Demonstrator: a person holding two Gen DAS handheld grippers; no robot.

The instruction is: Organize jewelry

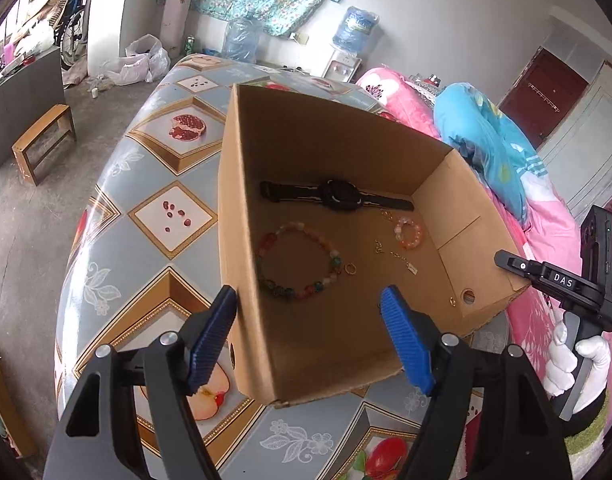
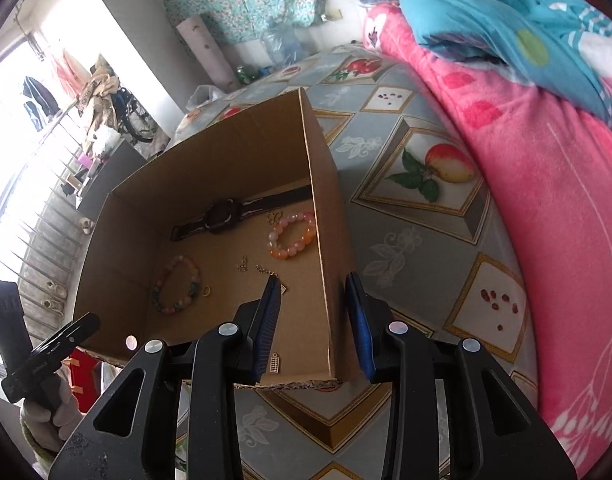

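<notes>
Corrugated cardboard box (image 1: 338, 148); glossy round-bead bracelet (image 1: 298, 261); ribbed blue fingers (image 1: 406, 336).

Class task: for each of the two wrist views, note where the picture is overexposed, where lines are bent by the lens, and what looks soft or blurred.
Left wrist view: even daylight, mild glare at the upper-left window; the fisheye bows the table edge; the cardboard box and watch look sharp.
Right wrist view: the window at left is blown out white; the pink blanket curves strongly and looks slightly soft; the dark corners are the lens's vignette.
</notes>
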